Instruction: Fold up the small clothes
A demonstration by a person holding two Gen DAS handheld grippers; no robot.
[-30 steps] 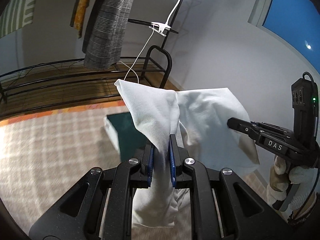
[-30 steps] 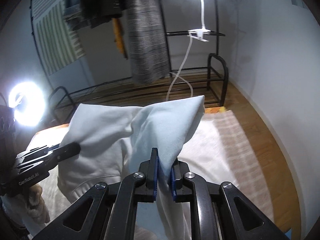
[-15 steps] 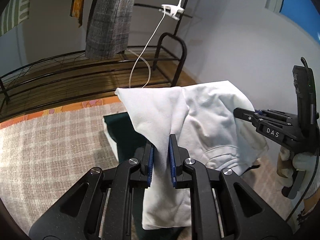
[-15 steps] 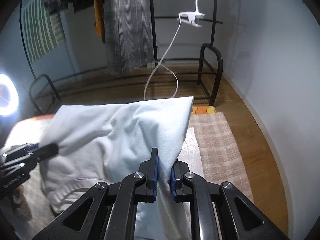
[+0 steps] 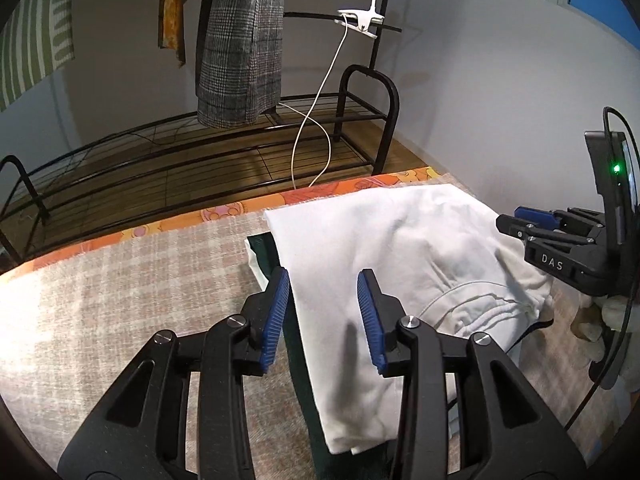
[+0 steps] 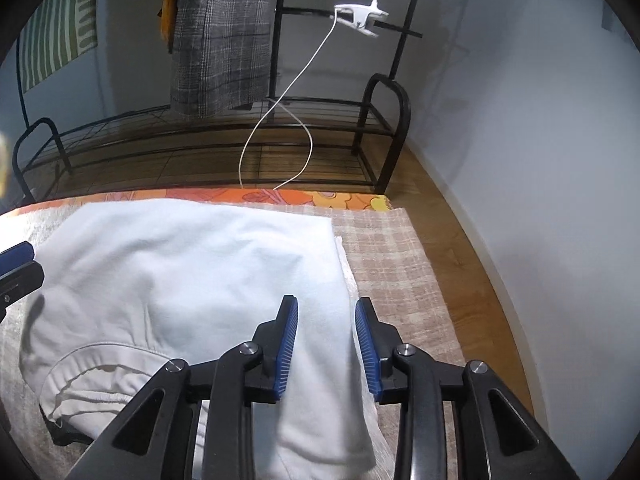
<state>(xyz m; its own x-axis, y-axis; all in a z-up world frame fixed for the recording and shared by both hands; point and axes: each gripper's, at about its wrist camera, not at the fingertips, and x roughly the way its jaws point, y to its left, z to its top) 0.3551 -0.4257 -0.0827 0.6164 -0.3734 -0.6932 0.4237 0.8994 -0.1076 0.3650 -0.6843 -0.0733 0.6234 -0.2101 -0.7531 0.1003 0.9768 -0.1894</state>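
Two claws, each carried in a person's hand, have just let go of the small white knit garment [image 5: 400, 248]: a second ago both were clamped on raised corners of it, and now the left claw [image 5: 323, 312] and the right claw [image 6: 326, 342] are opening, their ribbed blue pads [image 5: 276, 316] apart and clear of the cloth that lies between them. The garment has dropped from its lifted, tented shape to a flat folded panel, directly ahead of and under both claws, on the beige checked woven cover [image 5: 120, 288] of the worktop. This suggests one fold is laid down and the release is under way. The cloth is soft, matte and limp, with a gathered elastic hem [image 6: 100, 364] bunched left of the right claw. A dark green flat folded item [image 5: 266, 254] shows beneath its edge, beside the left claw.
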